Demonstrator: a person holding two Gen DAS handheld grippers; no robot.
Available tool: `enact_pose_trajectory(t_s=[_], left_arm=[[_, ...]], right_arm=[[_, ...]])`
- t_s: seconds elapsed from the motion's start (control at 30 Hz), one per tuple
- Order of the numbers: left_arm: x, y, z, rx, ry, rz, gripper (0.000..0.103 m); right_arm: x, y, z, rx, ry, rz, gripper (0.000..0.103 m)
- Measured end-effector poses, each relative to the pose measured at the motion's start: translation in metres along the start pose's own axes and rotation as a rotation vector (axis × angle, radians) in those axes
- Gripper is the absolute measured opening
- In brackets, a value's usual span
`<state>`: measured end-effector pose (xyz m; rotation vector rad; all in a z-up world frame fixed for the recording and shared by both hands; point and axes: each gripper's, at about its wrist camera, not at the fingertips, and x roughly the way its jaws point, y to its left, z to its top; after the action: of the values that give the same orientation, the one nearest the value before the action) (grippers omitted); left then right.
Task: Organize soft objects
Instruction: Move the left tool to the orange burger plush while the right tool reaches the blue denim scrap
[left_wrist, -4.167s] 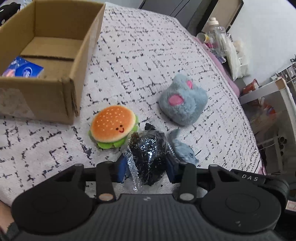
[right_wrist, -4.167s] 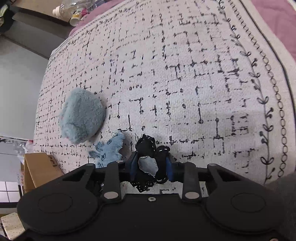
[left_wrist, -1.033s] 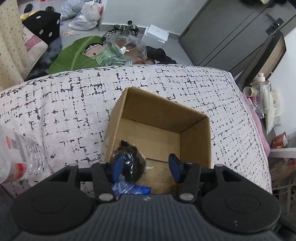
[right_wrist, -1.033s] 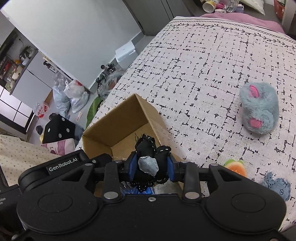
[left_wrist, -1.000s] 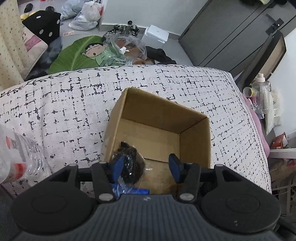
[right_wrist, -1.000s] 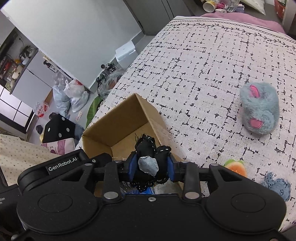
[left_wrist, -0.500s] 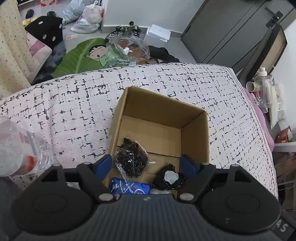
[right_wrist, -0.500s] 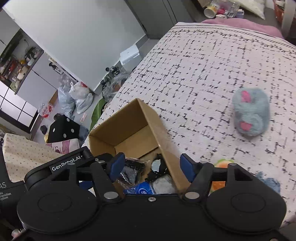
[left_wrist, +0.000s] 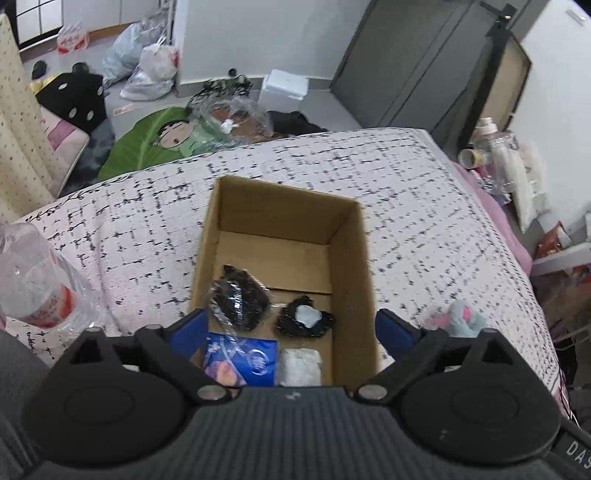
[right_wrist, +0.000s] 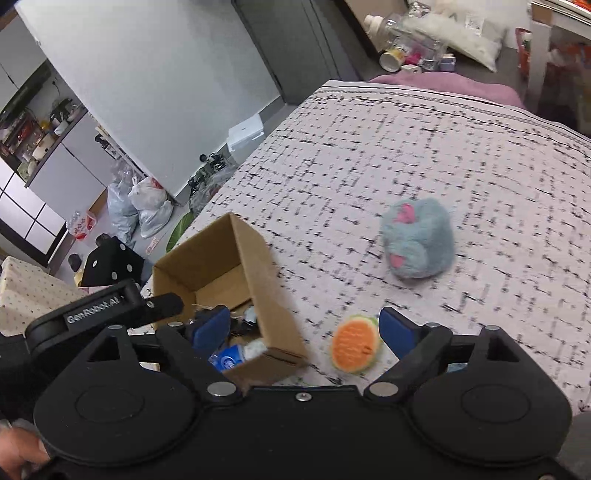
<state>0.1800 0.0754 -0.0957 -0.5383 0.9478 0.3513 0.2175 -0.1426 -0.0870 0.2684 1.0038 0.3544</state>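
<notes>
Both jaws have just been opening and stand wide with nothing gripped: left gripper (left_wrist: 291, 328) above the cardboard box (left_wrist: 352, 258); right gripper (right_wrist: 304, 328) over its corner; inside lie a black wrapped bundle (left_wrist: 238, 301) and black-and-grey toy (left_wrist: 306, 319); burger plush (right_wrist: 354, 343) and what looks like a grey plush slipper (right_wrist: 419, 238) sit on the bedspread (right_wrist: 369, 147).

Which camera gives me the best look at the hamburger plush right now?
The right wrist view. It shows the hamburger plush lying on the patterned bedspread just outside the cardboard box, unobstructed apart from some blur. The left wrist view does not show it at all; it looks down into the box instead.
</notes>
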Motion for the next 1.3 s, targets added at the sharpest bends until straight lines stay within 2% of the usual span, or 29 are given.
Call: enact_pose_trajectory(t_s=[0.07,0.37,0.5,0.77,1.07,1.3], left_arm=[[-0.003,-0.007,-0.006,0.012,-0.011,-0.012,0.103],[-0.019,-0.036,-0.03,0.071,-0.045,-0.059,0.103],[-0.024,-0.049,-0.039,0.108,-0.063,-0.064,0.103],[-0.023,-0.072,-0.058,0.169,-0.018,-0.086,0.103],[-0.016,-0.088,-0.074,0.214,0.006,-0.029,0.103],[-0.009,-0.099,-0.082,0.235,0.017,-0.045,0.102]], right_arm=[[-0.006,-0.01,-0.003,0.008,-0.004,-0.011,0.087],[-0.026,-0.047,-0.014,0.059,-0.019,-0.084,0.087],[-0.031,-0.061,-0.018,0.088,-0.01,-0.081,0.087],[-0.035,-0.084,-0.027,0.129,0.011,-0.066,0.087],[-0.033,-0.106,-0.035,0.173,0.032,-0.042,0.087],[-0.022,-0.119,-0.04,0.203,0.055,-0.027,0.087]])
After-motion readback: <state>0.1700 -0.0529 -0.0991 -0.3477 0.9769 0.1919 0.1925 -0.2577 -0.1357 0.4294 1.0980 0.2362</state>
